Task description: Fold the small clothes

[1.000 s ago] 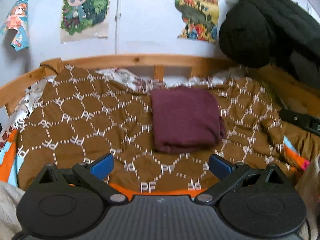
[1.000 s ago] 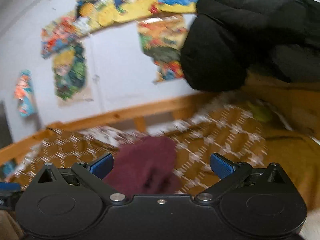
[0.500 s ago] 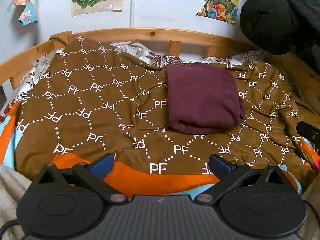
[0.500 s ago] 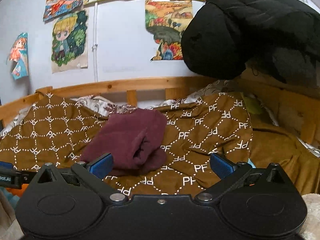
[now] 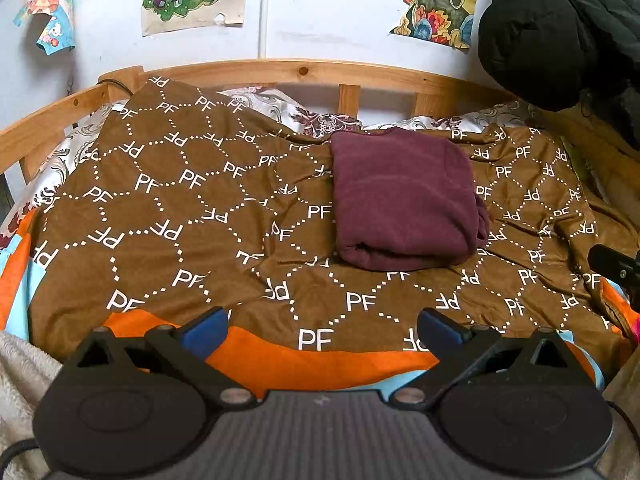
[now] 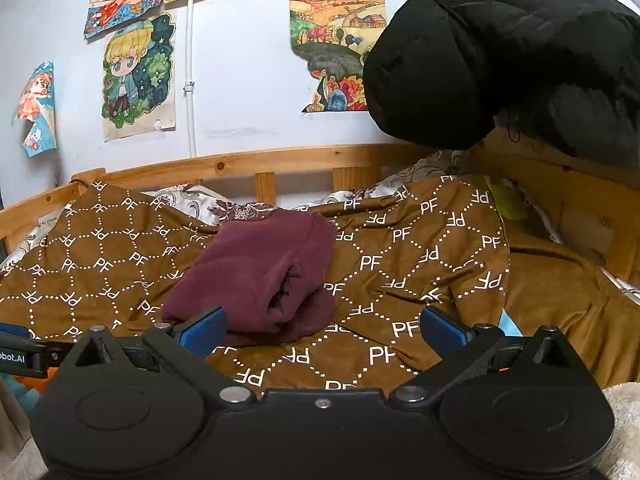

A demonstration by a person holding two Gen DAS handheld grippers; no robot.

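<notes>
A folded maroon knit garment (image 5: 404, 200) is laid flat on the brown quilt printed with white "PF" lettering (image 5: 180, 208), toward the far right of the wooden-railed bed (image 5: 280, 72). The left gripper (image 5: 320, 328) and the right gripper (image 6: 320, 328) are held wide apart and empty, short of the garment, near the quilt's front edge

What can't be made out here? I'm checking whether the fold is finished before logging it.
- Maroon garment: its type and inner layers, hidden by its own folds in both views.
- Its underside, against the brown blanket.
- Right gripper: in the left wrist view, only a black piece at the right edge.
- Left gripper: cut off by the left edge in the right wrist view.
</notes>
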